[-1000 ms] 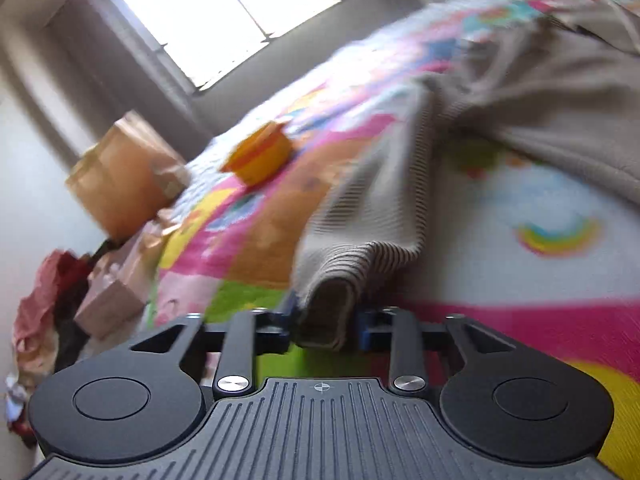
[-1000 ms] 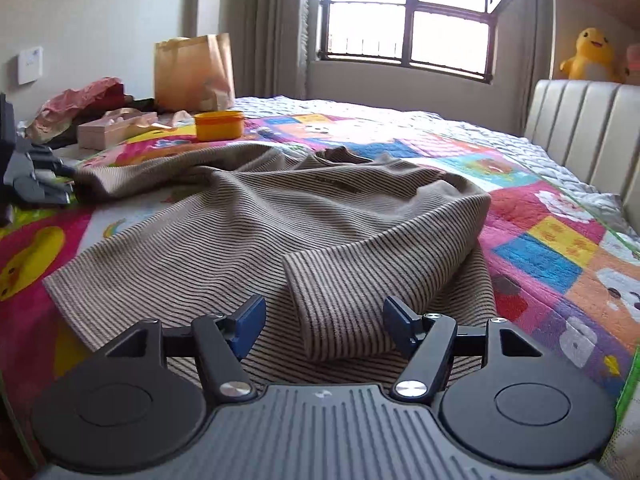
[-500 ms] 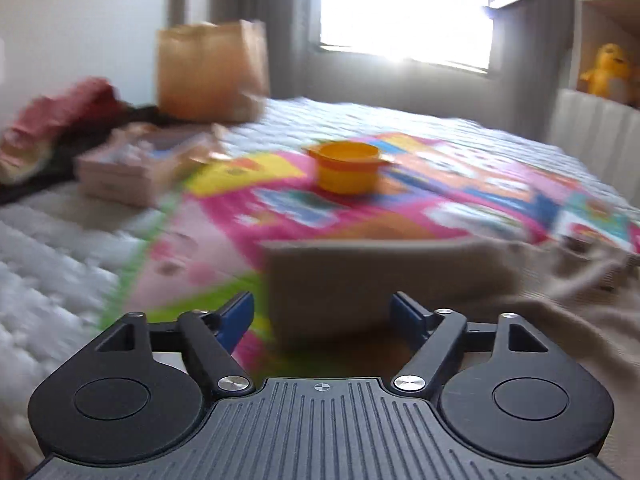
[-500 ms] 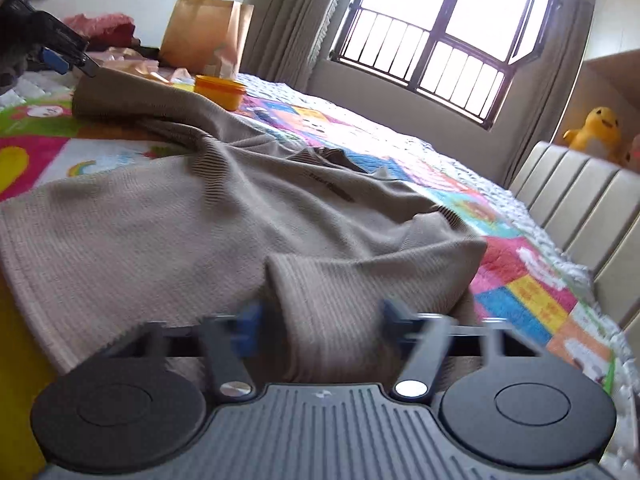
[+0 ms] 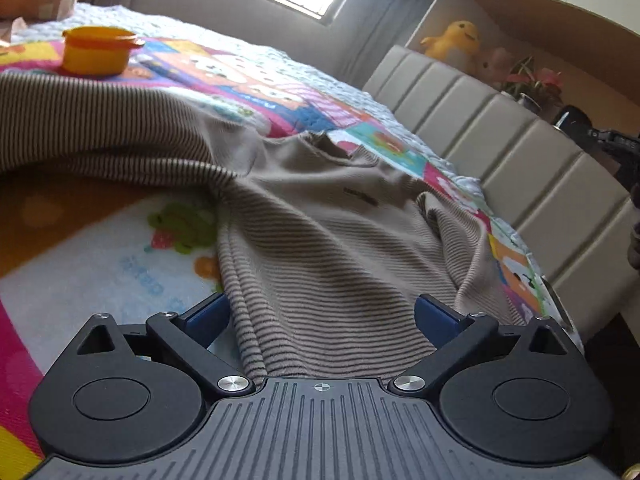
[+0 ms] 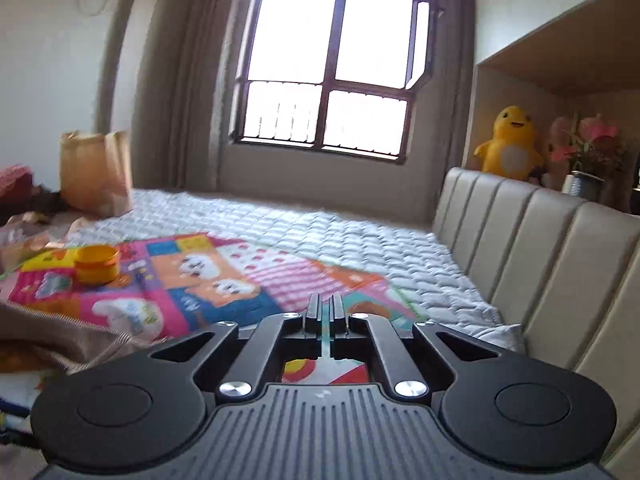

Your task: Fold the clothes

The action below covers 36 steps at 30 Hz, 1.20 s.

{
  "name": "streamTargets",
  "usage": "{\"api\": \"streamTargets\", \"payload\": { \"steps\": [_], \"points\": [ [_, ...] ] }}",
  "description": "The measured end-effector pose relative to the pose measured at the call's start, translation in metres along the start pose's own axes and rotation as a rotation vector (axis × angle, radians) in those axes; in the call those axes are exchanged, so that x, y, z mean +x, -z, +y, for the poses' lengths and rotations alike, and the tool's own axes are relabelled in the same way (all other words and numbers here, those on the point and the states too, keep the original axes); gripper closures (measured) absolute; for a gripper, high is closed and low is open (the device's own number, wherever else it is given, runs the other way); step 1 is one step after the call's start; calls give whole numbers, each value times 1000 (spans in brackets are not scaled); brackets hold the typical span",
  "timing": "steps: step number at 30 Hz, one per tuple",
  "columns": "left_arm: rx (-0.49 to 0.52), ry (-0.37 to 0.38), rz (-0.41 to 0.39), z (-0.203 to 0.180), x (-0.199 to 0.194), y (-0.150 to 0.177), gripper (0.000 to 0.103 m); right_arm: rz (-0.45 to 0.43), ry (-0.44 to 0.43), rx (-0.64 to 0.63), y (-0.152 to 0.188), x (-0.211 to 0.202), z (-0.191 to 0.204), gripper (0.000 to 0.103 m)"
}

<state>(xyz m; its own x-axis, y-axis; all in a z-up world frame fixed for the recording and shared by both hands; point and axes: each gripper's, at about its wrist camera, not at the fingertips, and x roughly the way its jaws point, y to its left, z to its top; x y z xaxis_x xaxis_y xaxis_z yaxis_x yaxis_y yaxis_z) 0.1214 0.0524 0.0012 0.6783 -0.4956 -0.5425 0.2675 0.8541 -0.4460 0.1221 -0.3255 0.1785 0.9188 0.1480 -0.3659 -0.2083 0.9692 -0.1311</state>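
Note:
A tan striped ribbed sweater (image 5: pixel 320 240) lies spread on the colourful play mat (image 5: pixel 100 256) on the bed. My left gripper (image 5: pixel 320 316) is open, its blue-padded fingers (image 5: pixel 208 314) set wide on either side of the sweater's near edge, which bunches between them. One sleeve (image 5: pixel 80 136) stretches off to the left. My right gripper (image 6: pixel 325 316) is shut with nothing visible between its fingers, held above the mat. In the right wrist view only a fold of the sweater (image 6: pixel 52 340) shows at the lower left.
A yellow-orange bowl (image 5: pixel 96 50) (image 6: pixel 96 264) sits on the mat's far side. A padded beige headboard (image 5: pixel 500 152) (image 6: pixel 540 264) runs along the right. A brown paper bag (image 6: pixel 96 172) and piled clothes stand at the far left. A yellow plush duck (image 6: pixel 508 144) sits on the shelf.
My left gripper let go of the sleeve cuff, opened and swung round to the sweater's near edge. My right gripper closed and lifted away from the other sleeve, now facing the window.

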Motion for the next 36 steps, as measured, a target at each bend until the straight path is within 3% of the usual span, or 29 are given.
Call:
{"api": "streamTargets", "payload": {
  "steps": [1,2,3,8,11,13,15,17,22,25,29,32,36],
  "points": [
    [3,-2,-3,1,4,3,0,41,-36,-22,15,0,15,66],
    [31,-7,-10,0,6,6,0,83,-71,-46,33,-1,31,49],
    [66,-13,-17,-2,7,9,0,129,-101,-75,50,-2,48,45],
    [135,-37,-40,-9,10,16,0,300,-158,-216,126,-2,117,43],
    [123,-23,-47,-5,9,16,0,321,-152,-297,153,-3,142,43],
    [122,-18,-54,-4,7,17,0,291,-134,-398,160,-7,155,44],
    [123,-18,-59,-4,7,17,0,281,-124,-472,163,-7,158,74],
    [124,-18,-62,-4,7,17,0,290,-109,-502,161,-4,157,88],
    [125,-16,-71,-3,6,19,0,247,8,-527,135,9,129,94],
    [133,-20,-74,-4,7,20,0,206,158,-496,97,23,83,94],
    [133,-16,-81,-3,6,21,0,137,326,-355,36,31,17,94],
    [129,-11,-86,-2,5,21,0,45,327,-282,-11,32,4,94],
    [127,-1,-95,0,4,22,0,-75,262,-323,-62,44,38,94]
  ]
}}
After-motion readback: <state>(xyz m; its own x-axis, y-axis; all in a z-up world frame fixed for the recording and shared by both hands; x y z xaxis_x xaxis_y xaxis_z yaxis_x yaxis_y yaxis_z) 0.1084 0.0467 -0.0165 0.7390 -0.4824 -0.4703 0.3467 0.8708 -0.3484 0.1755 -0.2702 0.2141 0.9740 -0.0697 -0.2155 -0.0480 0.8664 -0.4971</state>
